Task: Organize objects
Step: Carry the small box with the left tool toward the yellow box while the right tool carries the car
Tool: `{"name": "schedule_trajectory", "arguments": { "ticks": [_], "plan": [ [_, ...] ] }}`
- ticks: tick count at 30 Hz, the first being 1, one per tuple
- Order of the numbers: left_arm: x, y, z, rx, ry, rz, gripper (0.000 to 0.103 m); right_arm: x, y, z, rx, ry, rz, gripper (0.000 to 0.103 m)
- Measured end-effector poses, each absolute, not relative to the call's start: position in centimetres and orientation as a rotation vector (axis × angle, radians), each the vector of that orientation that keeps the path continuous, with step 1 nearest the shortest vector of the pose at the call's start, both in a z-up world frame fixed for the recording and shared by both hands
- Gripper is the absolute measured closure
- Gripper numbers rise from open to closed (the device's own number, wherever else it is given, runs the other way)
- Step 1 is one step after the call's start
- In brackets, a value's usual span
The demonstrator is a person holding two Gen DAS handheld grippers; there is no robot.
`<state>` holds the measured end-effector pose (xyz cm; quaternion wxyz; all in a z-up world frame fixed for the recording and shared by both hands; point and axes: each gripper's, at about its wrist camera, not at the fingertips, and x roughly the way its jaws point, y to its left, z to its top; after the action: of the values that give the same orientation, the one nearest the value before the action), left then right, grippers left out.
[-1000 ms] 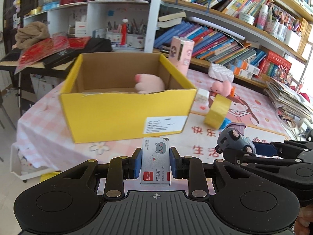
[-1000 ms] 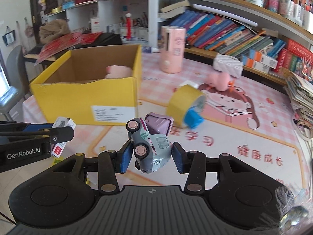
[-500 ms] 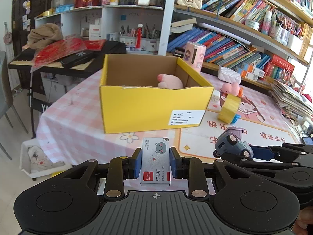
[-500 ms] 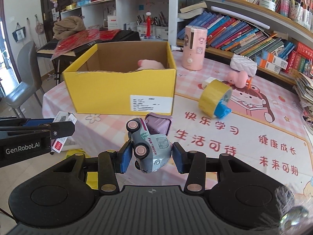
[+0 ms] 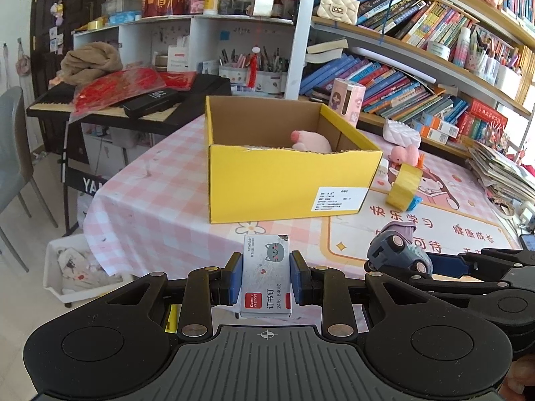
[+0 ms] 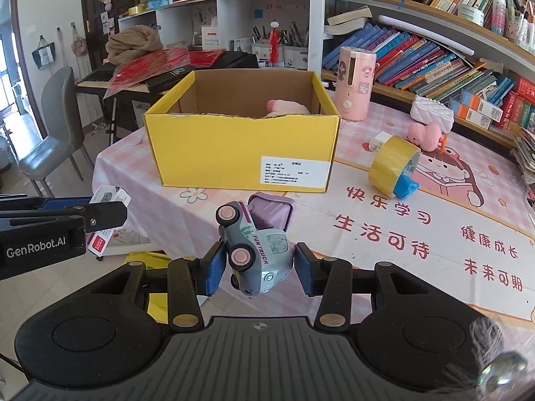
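My left gripper is shut on a small grey staple box with a cat face, held over the table's near edge. My right gripper is shut on a grey toy truck with pink wheels, tipped on its side. An open yellow cardboard box stands further back on the pink checked tablecloth, with a pink plush toy inside. In the left wrist view the truck shows at the right; in the right wrist view the staple box shows at the left.
A yellow tape roll, a pink plush, a white quilted purse and a pink cylinder lie right of the box. Bookshelves rise behind. A grey chair, a keyboard stand and a floor bin are at the left.
Both grippers have drawn back from the yellow box, which now looks smaller and farther. Each still holds its object the same way.
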<state>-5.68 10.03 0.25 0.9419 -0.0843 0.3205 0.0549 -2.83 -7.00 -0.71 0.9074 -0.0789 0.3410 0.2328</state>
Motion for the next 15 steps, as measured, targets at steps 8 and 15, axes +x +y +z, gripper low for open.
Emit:
{"name": "schedule_trajectory", "arguments": {
  "ticks": [8, 15],
  "plan": [
    [-5.4, 10.0, 0.8, -0.172, 0.629, 0.092, 0.076, -3.2, -6.5, -0.3, -0.181, 0.698, 0.476, 0.061],
    [-3.8, 10.2, 1.3, -0.177, 0.611, 0.084, 0.076, -2.0, -6.6, 0.0, -0.189, 0.686, 0.466, 0.061]
  ]
}}
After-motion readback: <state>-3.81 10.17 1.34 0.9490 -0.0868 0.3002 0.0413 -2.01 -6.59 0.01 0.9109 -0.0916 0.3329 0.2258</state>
